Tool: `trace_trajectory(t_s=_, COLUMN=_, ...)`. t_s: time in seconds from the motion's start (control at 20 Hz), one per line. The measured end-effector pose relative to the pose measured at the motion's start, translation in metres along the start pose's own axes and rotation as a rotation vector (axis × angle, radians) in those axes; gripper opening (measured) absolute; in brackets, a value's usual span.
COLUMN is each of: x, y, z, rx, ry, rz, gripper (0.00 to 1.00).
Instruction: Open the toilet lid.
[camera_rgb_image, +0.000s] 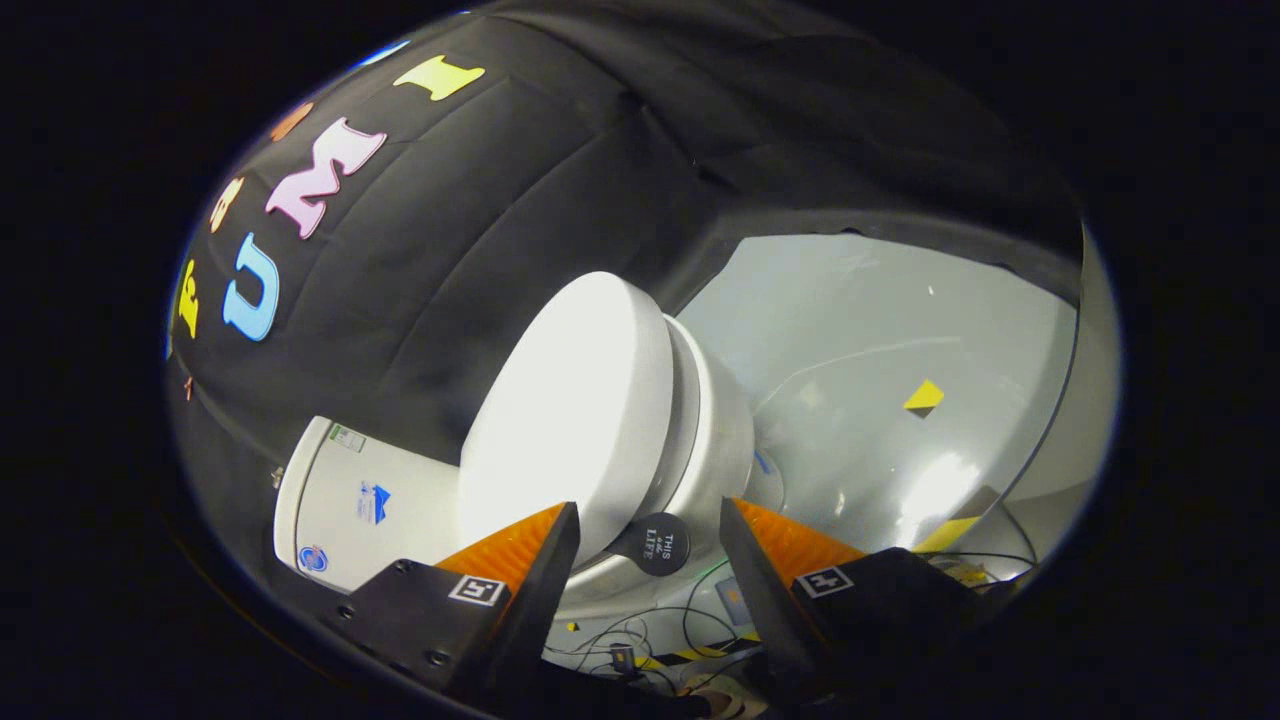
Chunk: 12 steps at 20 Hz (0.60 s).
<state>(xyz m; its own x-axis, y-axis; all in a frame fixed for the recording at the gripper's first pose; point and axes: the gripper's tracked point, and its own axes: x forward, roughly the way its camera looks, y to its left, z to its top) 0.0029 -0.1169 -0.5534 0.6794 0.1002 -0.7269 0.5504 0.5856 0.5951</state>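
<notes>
White ceramic and plastic take up the middle of the gripper view: the toilet (700, 440) appears rolled over toward the 10 o'clock side, so the tongs (648, 515) are held at a strong tilt relative to the floor. The tongs stand wide apart, holding nothing. The toilet lid (570, 420) is down, closed over the seat (690, 400) and bowl, and its near rim sits just ahead of the tongs, touching or nearly touching the finger at 8 o'clock; whether they truly touch I cannot tell. A small round black tab (658, 543) with pale print hangs at the lid's near rim, in the gap between the two fingers. The cistern (360, 500), with small stickers on it, lies beyond the finger at 8 o'clock, beside the lid. Black cloth (480, 230) forms the booth wall behind the toilet, from 9 to 1 o'clock. A glossy pale grey floor (880, 330) spreads toward 3 o'clock, carrying a yellow square marker (924, 397). Loose cables (660, 640) and yellow-black striped tape lie on the floor low between the fingers.
</notes>
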Motion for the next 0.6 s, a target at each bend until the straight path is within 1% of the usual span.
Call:
trace_trajectory(t_s=0.15, x=0.004, y=-0.002, z=-0.002, rx=0.073, ry=0.014, rz=0.037, gripper=0.89)
trace_trajectory(t_s=0.2, x=0.007, y=-0.004, z=-0.006, rx=0.093, ry=0.031, rz=0.041, gripper=0.79)
trace_trajectory(t_s=0.25, x=0.011, y=-0.007, z=-0.01, rx=0.115, ry=0.047, rz=0.047, gripper=0.76)
trace_trajectory(t_s=0.35, x=0.016, y=-0.008, z=-0.012, rx=0.173, ry=0.06, rz=0.077, gripper=0.76)
trace_trajectory(t_s=0.5, x=0.028, y=-0.016, z=-0.019, rx=0.248, ry=0.068, rz=0.08, gripper=0.55)
trace_trajectory(t_s=0.55, x=0.029, y=-0.012, z=-0.021, rx=0.269, ry=0.075, rz=0.098, gripper=0.48)
trace_trajectory(t_s=0.6, x=0.03, y=-0.007, z=-0.024, rx=0.28, ry=0.084, rz=0.118, gripper=0.47)
